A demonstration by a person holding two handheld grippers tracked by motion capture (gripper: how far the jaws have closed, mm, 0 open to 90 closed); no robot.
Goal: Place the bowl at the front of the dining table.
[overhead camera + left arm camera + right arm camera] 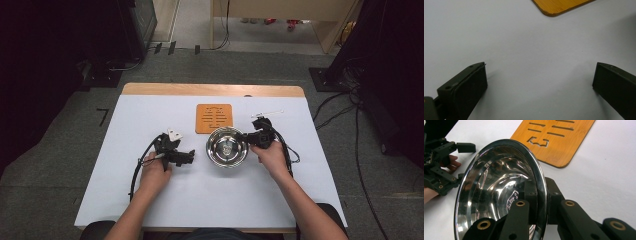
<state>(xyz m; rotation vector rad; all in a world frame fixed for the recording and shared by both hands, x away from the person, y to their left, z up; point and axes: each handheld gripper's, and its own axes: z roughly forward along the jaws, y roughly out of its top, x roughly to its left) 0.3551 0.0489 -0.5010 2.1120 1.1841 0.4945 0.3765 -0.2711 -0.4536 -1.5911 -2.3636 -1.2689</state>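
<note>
The right gripper [248,138] already clamps the rim of the bowl [226,146], just beside the board [214,118], not yet on it, while the left gripper [190,156] waits spread and empty.

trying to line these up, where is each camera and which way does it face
High view: above the person's side, facing forward and down on the table; forearms and both hands show.
Left gripper view: on the left gripper, facing the tabletop; its open jaws show.
Right gripper view: on the right gripper, jaws clamping the steel bowl rim.
Shared: all show the wooden trivet.
</note>
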